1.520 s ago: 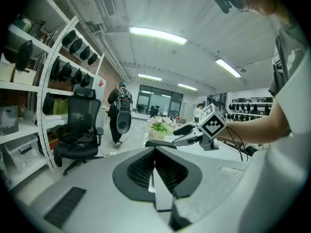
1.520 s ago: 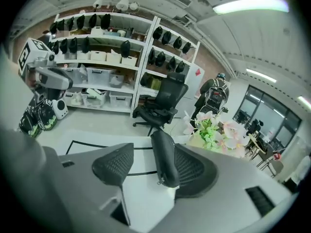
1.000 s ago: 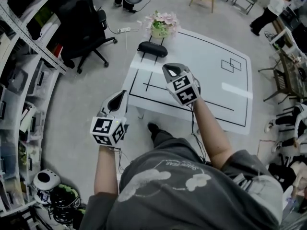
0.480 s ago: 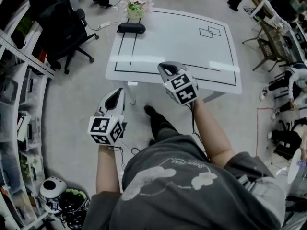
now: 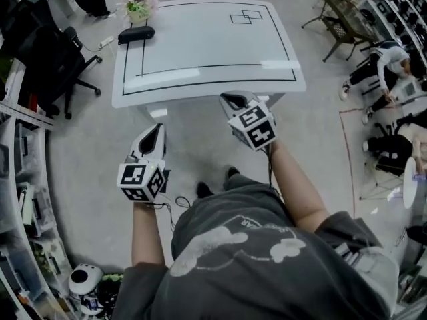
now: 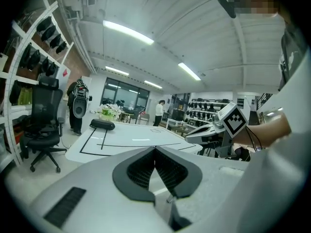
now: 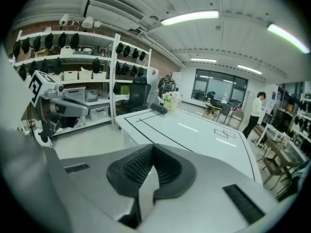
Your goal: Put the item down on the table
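Observation:
Both grippers are held in the air in front of the white table [image 5: 207, 45], short of its near edge. My left gripper [image 5: 155, 129] is shut with nothing between its pads [image 6: 154, 149]. My right gripper [image 5: 233, 99] is also shut and empty [image 7: 153, 147]; its tip hangs just below the table's front edge in the head view. A black oblong case [image 5: 136, 35] lies on the table's far left corner, next to a pot of flowers [image 5: 139, 4]. The case also shows in the left gripper view [image 6: 102, 124] and in the right gripper view [image 7: 159, 108].
Black tape lines mark the table top. A black office chair [image 5: 47, 59] stands left of the table, and shelving [image 5: 20, 199] runs along the left. People and chairs are at the right [image 5: 390, 59]. Grey floor lies between me and the table.
The table has slid away toward the top of the head view, so I stand farther back from it. Both grippers stay shut and keep their places before me.

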`<state>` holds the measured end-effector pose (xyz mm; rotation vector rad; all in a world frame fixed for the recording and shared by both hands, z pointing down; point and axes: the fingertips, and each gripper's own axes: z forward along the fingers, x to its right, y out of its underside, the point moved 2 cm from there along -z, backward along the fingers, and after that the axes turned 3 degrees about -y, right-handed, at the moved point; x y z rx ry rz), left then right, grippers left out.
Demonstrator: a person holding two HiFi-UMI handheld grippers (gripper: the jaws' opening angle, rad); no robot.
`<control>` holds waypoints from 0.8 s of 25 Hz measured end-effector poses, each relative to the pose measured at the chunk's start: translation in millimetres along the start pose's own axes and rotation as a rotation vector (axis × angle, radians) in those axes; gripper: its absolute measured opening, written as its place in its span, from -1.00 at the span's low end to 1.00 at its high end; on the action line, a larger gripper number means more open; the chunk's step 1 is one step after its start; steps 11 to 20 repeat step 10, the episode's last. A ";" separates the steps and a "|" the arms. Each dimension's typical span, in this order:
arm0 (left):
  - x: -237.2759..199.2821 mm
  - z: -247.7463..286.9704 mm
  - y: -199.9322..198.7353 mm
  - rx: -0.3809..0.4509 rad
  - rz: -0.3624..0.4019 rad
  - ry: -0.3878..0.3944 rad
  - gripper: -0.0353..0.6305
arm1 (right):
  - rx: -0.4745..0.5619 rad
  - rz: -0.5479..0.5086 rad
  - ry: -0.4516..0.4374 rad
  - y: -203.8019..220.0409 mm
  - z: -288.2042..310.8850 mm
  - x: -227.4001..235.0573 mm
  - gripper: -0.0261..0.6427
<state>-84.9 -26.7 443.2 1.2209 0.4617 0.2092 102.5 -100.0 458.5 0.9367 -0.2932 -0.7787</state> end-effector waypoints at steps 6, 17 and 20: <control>50.8 15.6 3.2 -0.002 0.009 0.016 -0.88 | -0.001 0.063 0.009 43.1 -43.4 21.7 -0.93; 88.1 24.3 10.1 -0.001 0.010 0.000 -0.88 | 0.017 0.091 -0.003 66.8 -71.2 38.8 -0.93; 88.1 24.3 10.1 -0.001 0.010 0.000 -0.88 | 0.017 0.091 -0.003 66.8 -71.2 38.8 -0.93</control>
